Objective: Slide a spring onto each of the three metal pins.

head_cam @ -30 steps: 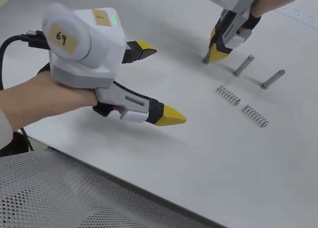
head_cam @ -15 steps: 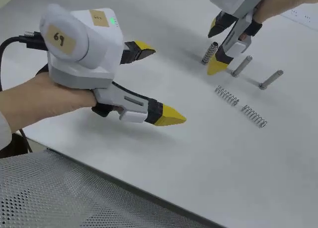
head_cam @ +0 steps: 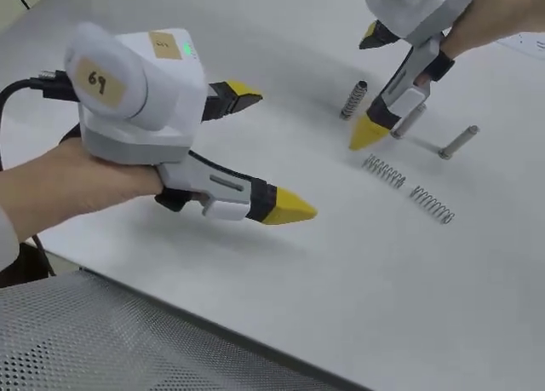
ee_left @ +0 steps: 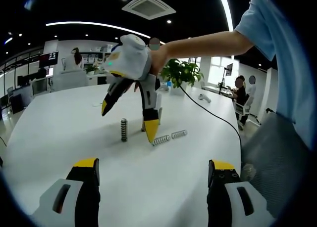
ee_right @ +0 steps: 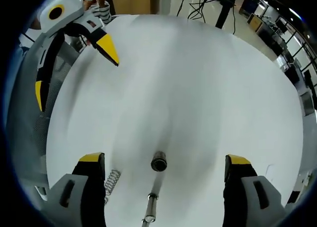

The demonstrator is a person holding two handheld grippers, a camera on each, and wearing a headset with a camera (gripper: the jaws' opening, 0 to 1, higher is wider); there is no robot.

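Head view has the left tongs at about 9 o'clock in the picture, held in a hand. Their two yellow tips are spread wide apart with nothing between them. The right tongs are up at 1 o'clock and are let go too. One tip is high in the air and the low tip points down close to the white worktop, gripping nothing. At 11 o'clock from that low tip stands the sprung pin, with a spring wound around it. A bare pin peeks out from behind the low jaw at 2 o'clock. The last pin, bare as well, is farther out at 3 o'clock. Two springs lie flat on the worktop: the near spring at 5 o'clock from the tip, and the far spring past it at 4 o'clock. Left gripper view looks across the worktop at the right tongs, which hang over the sprung pin. Right gripper view is blurry, with a pin top between its two wide tips and the left tongs at 11 o'clock.
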